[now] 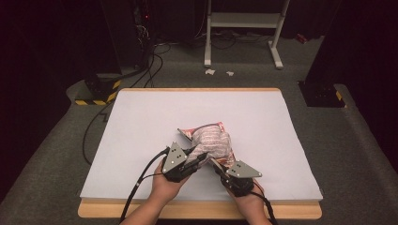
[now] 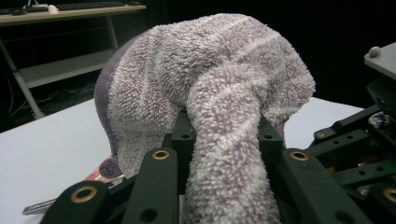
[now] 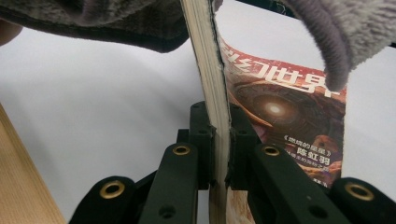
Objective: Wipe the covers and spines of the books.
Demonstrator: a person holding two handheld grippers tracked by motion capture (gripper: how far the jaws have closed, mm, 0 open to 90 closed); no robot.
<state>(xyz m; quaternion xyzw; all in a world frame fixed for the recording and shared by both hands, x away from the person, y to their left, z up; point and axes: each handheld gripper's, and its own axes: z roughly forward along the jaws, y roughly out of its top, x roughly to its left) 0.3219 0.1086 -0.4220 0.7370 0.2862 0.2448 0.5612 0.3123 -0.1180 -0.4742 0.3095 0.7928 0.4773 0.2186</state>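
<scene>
L gripper (image 2: pixel 224 135) jaws pinching towel (image 2: pixel 205 79), R gripper (image 3: pixel 218 135) jaws clamped on book (image 3: pixel 285 116) edge

On the white desk (image 1: pixel 141 122), a striped towel (image 1: pixel 213 143) drapes over a magazine (image 1: pixel 187 133). The left tongs (image 1: pixel 202 158) meet the towel from 7 o'clock; the right tongs (image 1: pixel 217 165) meet the magazine's edge from 5 o'clock.
</scene>
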